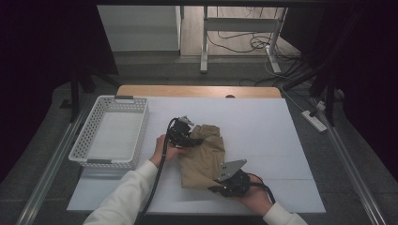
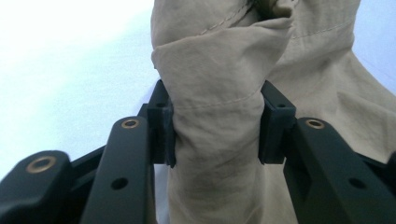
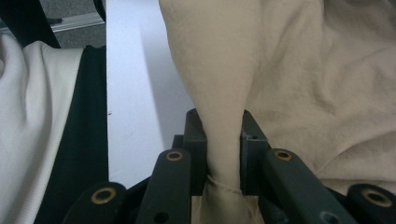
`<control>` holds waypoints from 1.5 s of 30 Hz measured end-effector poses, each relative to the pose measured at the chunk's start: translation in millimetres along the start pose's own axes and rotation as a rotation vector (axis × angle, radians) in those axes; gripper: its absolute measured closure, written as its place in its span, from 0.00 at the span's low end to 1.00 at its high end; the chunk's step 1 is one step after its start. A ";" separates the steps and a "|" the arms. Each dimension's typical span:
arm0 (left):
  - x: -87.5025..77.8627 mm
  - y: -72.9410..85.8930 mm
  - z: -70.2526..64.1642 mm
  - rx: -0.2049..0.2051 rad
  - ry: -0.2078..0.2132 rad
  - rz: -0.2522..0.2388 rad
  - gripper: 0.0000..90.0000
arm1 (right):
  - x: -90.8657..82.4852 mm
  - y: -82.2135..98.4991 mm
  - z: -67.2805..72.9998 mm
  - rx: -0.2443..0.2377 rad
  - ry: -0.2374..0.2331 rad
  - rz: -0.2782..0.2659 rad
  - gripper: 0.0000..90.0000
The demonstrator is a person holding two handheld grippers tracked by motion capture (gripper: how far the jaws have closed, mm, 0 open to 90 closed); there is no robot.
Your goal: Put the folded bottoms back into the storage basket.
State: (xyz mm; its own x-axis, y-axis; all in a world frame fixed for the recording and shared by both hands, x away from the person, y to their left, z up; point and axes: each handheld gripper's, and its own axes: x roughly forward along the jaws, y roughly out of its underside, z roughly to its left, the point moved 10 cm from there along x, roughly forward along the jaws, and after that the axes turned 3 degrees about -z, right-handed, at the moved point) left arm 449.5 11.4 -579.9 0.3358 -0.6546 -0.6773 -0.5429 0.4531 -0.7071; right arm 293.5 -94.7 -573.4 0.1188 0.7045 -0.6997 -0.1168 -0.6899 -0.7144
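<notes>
The tan cloth (image 1: 202, 157) lies bunched mid-tabletop (image 1: 263, 126); a thick fold sits between the left gripper's (image 1: 190, 139) fingers (image 2: 161, 123), which clamp it; a thinner fold is pinched tight by the right gripper (image 1: 217, 188) at the cloth's near edge; a white basket (image 1: 112, 133) stands left.

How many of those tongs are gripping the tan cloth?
2: the left tongs pinch its far-left edge, the right tongs its near edge, by the table's front.
</notes>
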 end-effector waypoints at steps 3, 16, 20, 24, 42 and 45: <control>-1.4 -0.8 -0.7 -0.010 0.006 -0.009 0.64 | -1.4 -0.8 -0.3 0.000 0.003 -0.005 0.86; -12.6 -5.1 -4.2 0.011 0.013 -0.035 0.65 | -5.5 -4.1 0.3 -0.003 0.003 -0.028 0.86; -16.9 -6.0 -3.6 0.013 0.018 -0.044 0.66 | -7.6 -6.7 -0.1 -0.002 0.014 -0.047 0.86; -21.4 -7.6 -3.2 0.015 0.018 -0.056 0.66 | -9.4 -8.6 -0.5 -0.003 0.021 -0.062 0.86; -46.1 -17.1 -5.3 0.019 0.015 -0.111 0.66 | -18.5 -19.3 -1.9 0.004 0.045 -0.142 0.86; -48.7 -17.8 -6.2 0.023 0.014 -0.114 0.66 | -18.8 -20.7 -1.2 0.010 0.042 -0.152 0.86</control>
State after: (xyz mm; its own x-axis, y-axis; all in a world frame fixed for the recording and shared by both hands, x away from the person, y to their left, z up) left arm 438.1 31.5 -533.1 0.3836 -0.7106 -0.5898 -0.4841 0.3892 -0.7837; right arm 294.9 -93.9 -545.5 0.1773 0.7927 -0.5832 -0.1041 -0.5742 -0.8121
